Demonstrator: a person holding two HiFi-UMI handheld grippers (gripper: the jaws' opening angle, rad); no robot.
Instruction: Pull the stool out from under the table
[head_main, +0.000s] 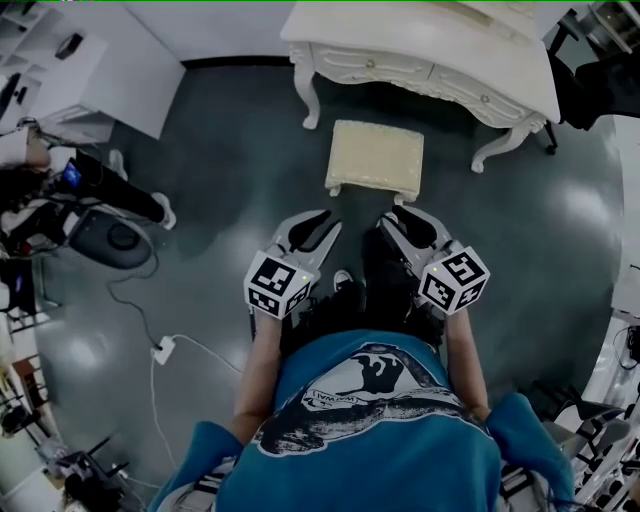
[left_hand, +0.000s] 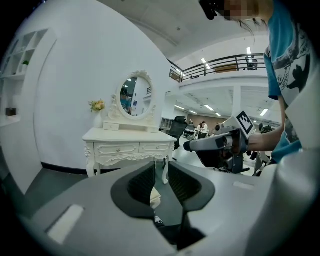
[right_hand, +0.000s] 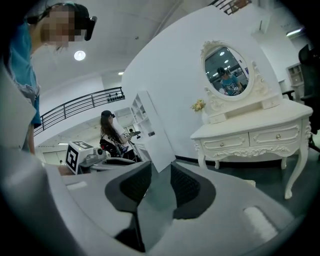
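Observation:
The cream cushioned stool stands on the dark floor in front of the white carved table, out from beneath its top. In the head view, both grippers hover just short of the stool's near edge. My left gripper points at its near left corner and my right gripper at its near right corner; neither touches it. The left gripper is open by a narrow gap, and a sliver of the stool shows through it. The right gripper is open too, with nothing between its pads.
An oval mirror and flowers stand on the table. A white shelf unit sits at the back left. A black wheeled device and a cable with a power strip lie on the floor at left. More equipment crowds the right edge.

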